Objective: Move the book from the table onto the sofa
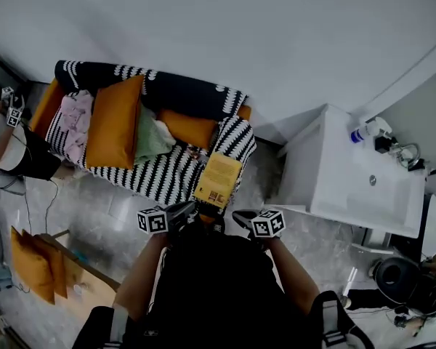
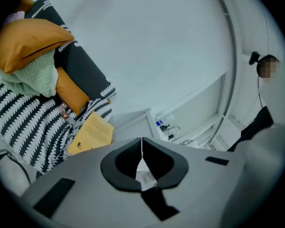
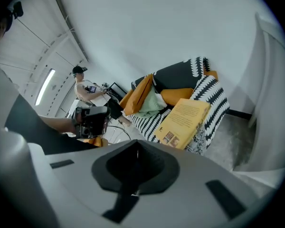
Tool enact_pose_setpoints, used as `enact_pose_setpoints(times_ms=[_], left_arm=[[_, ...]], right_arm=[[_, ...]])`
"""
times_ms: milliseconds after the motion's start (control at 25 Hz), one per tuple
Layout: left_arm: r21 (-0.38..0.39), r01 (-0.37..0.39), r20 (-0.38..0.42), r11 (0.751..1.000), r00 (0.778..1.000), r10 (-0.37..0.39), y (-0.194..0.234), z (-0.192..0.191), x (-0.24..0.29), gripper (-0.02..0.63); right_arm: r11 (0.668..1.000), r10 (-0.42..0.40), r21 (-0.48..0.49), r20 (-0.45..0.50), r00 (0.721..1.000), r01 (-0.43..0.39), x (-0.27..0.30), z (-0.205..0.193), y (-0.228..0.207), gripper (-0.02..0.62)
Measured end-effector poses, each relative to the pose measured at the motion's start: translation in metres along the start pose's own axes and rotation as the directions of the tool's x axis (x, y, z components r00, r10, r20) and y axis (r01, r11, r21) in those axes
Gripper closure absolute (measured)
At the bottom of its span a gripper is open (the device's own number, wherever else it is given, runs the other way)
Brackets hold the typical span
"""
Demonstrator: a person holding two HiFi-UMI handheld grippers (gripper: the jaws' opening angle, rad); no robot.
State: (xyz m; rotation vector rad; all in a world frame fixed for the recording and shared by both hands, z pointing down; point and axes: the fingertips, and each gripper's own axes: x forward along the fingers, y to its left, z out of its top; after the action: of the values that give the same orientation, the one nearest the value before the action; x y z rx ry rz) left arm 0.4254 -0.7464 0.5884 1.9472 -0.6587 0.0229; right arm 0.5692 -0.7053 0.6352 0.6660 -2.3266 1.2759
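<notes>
- The yellow book (image 1: 218,180) lies on the striped sofa (image 1: 160,174), at the seat's near end, so the move looks finished
- Left tongs (image 2: 142,141) and right tongs (image 3: 137,146) are pinched together and carry nothing, apart from the book

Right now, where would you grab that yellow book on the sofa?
Probably its near short edge, coming from the floor side. The book lies tilted on the striped end of the sofa, and that edge seems to jut past it, leaving room above and below.
</notes>
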Motion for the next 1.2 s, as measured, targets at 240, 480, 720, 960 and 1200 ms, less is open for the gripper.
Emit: enact_pose_setpoints(times_ms=[240,480,720,960,1200], left_arm=[[0.003,-0.012,0.081,1.0,0.997,0.012,-0.012,0.019,-0.007,0.591],[-0.006,-0.012,0.064,1.0,0.998,0.013,-0.015,0.01,-0.009,0.591],[-0.014,-0.014,0.034,1.0,0.999,0.015,-0.013,-0.002,-0.005,0.591],[0.003,-0.003,0.005,1.0,1.0,0.003,-0.018,-0.007,0.003,0.591],[-0.013,-0.001,-0.001,1.0,1.0,0.001,-0.017,-0.013,0.002,0.591]], right_arm=[[0.999,0.001,-0.05,0.027,1.0,0.001,-0.003,0.017,-0.001,0.588],[0.999,-0.006,-0.045,0.036,0.999,0.008,-0.004,0.016,0.0,0.588],[0.999,-0.015,-0.03,0.034,0.999,0.016,-0.01,0.009,-0.002,0.588],[1.0,-0.014,-0.018,0.035,0.999,0.015,-0.014,0.006,-0.004,0.588],[1.0,-0.008,-0.019,0.022,1.0,0.009,-0.013,0.003,-0.002,0.588]])
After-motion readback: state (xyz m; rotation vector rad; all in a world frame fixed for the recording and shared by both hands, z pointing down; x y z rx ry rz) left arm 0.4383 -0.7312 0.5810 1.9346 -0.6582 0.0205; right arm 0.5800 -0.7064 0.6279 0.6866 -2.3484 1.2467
